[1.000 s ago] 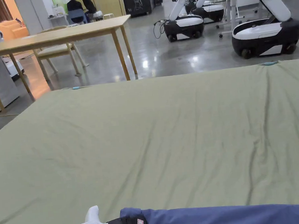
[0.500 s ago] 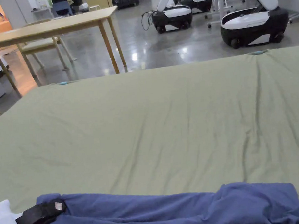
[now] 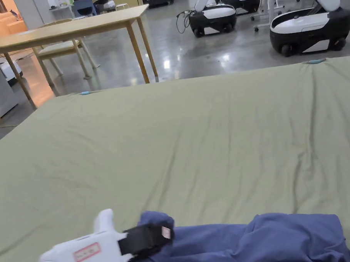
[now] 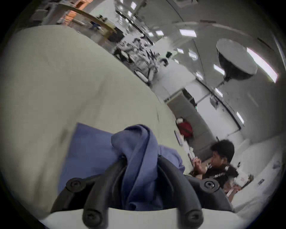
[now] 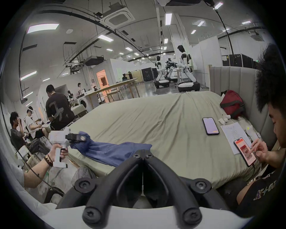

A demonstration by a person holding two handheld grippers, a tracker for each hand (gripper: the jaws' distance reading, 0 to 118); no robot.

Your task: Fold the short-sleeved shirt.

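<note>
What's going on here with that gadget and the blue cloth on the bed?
A person is folding a blue shirt on a bed with a green sheet, using handheld grippers. The left gripper is clamped on a bunched end of the shirt, lifting it slightly. The right gripper is shut on nothing, off the near edge of the bed. The shirt lies rumpled along that edge, not yet neatly folded. Another person sits beside the bed.

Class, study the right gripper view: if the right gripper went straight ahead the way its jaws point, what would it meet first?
Probably the blue shirt: the right gripper, jaws closed and empty, points at the shirt's bunched near end on the green sheet. Depth is unclear; it might pass above.
</note>
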